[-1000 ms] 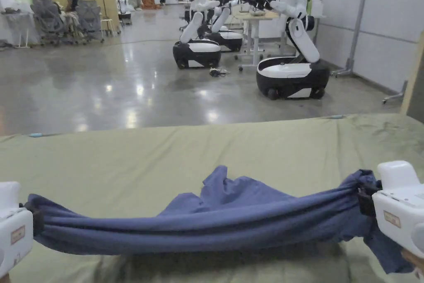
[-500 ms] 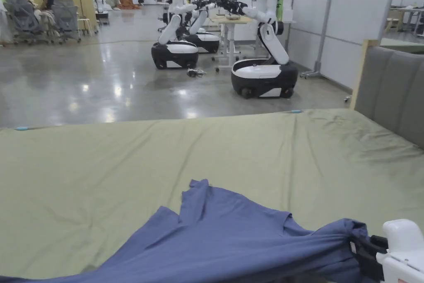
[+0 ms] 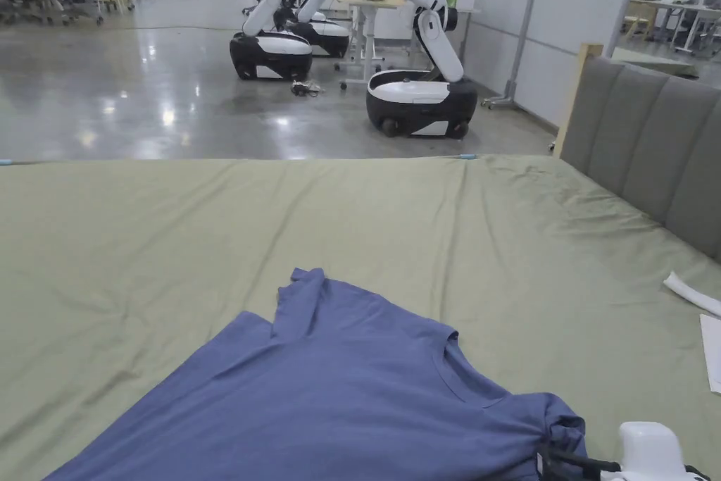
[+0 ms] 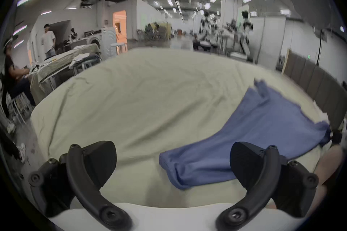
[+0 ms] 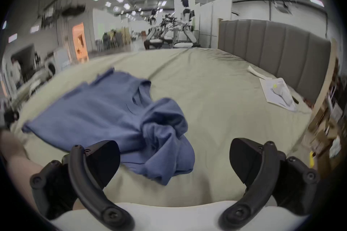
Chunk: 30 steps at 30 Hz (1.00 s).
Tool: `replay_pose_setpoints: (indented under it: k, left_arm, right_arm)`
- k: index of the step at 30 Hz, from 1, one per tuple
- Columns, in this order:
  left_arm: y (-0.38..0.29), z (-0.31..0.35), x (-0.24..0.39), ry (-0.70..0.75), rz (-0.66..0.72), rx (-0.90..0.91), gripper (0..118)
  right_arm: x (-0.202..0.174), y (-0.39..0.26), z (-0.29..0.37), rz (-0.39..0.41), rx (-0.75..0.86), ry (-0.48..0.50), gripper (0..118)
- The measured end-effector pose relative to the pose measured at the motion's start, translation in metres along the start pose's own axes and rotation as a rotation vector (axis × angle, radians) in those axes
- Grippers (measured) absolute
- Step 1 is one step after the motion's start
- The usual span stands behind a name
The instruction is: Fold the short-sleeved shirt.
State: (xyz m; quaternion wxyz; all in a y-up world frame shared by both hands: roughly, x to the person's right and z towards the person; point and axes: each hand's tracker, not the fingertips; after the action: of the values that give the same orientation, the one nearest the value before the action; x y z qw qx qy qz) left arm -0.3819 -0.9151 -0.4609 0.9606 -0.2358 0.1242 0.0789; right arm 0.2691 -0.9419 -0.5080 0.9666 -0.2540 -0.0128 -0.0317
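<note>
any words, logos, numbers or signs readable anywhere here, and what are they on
No text can be read.
blue shirt: plain, no print or logo on the side that shows.
white paper by the grey headboard: faint marks and a yellow spot, too blurred to read.
orange panel far back: blurred, nothing legible.

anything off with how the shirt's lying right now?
Yes. The blue shirt lies mostly flat on the green sheet, but its end near the right claw is bunched into a crumpled wad, and the far sleeve is creased. Both claws stand open, the left claw too.
</note>
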Motion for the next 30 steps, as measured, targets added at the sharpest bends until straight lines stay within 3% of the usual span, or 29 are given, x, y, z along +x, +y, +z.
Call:
replay_pose_setpoints:
  k: [3, 4, 5, 6, 7, 8, 9, 10, 11, 13, 17, 18, 20, 21, 24, 26, 27, 29, 30]
  left_arm:
    - [0.013, 0.049, -0.003, -0.037, 0.050, 0.108, 115]
    - [0.016, 0.061, -0.001, -0.037, 0.048, 0.108, 112]
    - [0.017, 0.075, 0.002, -0.031, 0.038, 0.102, 101]
    - [0.014, 0.086, 0.006, -0.031, 0.035, 0.107, 61]
    - [0.009, 0.097, 0.010, -0.033, 0.027, 0.121, 29]
    - [0.006, 0.100, 0.013, -0.025, 0.009, 0.114, 13]
    - [0.002, 0.101, 0.016, -0.010, -0.022, 0.080, 13]
    - [0.001, 0.101, 0.017, 0.030, -0.024, 0.069, 0]
    - [-0.001, 0.099, 0.016, -0.024, -0.014, 0.027, 0]
    - [-0.004, 0.087, 0.011, -0.024, 0.022, -0.022, 0]
    - [-0.002, 0.036, -0.004, -0.024, 0.152, -0.135, 2]
    - [0.001, 0.017, -0.008, -0.021, 0.165, -0.163, 23]
    - [0.005, -0.018, -0.010, -0.038, 0.183, -0.229, 82]
    - [0.006, -0.036, -0.009, -0.052, 0.179, -0.263, 100]
    - [0.003, -0.080, -0.004, 0.001, 0.154, -0.315, 97]
    - [-0.007, -0.099, 0.000, 0.034, 0.131, -0.405, 74]
    - [-0.014, -0.102, 0.005, 0.074, 0.107, -0.446, 71]
    - [-0.017, -0.081, 0.016, 0.080, 0.022, -0.305, 44]
    - [-0.018, -0.072, 0.024, 0.062, -0.013, -0.313, 18]
  right_arm:
    - [-0.013, 0.015, 0.030, -0.068, 0.097, -0.038, 116]
    - [-0.021, 0.023, 0.044, -0.086, 0.130, -0.029, 116]
    - [-0.030, 0.028, 0.054, -0.099, 0.161, 0.003, 111]
    - [-0.038, 0.032, 0.060, -0.093, 0.173, 0.026, 91]
    - [-0.047, 0.037, 0.066, -0.077, 0.192, 0.039, 67]
    - [-0.055, 0.042, 0.068, -0.051, 0.186, 0.051, 54]
    - [-0.065, 0.048, 0.068, -0.002, 0.186, 0.064, 54]
    - [-0.072, 0.054, 0.068, -0.004, 0.165, 0.066, 12]
    - [-0.078, 0.055, 0.068, -0.029, 0.138, 0.096, 0]
    - [-0.093, 0.064, 0.069, -0.041, 0.137, 0.231, 0]
    - [-0.130, 0.080, 0.070, 0.107, 0.154, 0.208, 0]
    - [-0.135, 0.083, 0.071, 0.122, 0.157, 0.219, 0]
    - [-0.138, 0.093, 0.071, 0.107, 0.169, 0.248, 0]
    - [-0.139, 0.097, 0.072, 0.096, 0.171, 0.256, 0]
    - [-0.139, 0.107, 0.072, 0.093, 0.175, 0.255, 0]
    - [-0.136, 0.112, 0.073, 0.095, 0.169, 0.245, 0]
    - [-0.134, 0.114, 0.075, 0.094, 0.167, 0.240, 0]
    - [-0.130, 0.117, 0.076, 0.108, 0.174, 0.230, 0]
    - [-0.129, 0.119, 0.075, 0.121, 0.177, 0.221, 0]
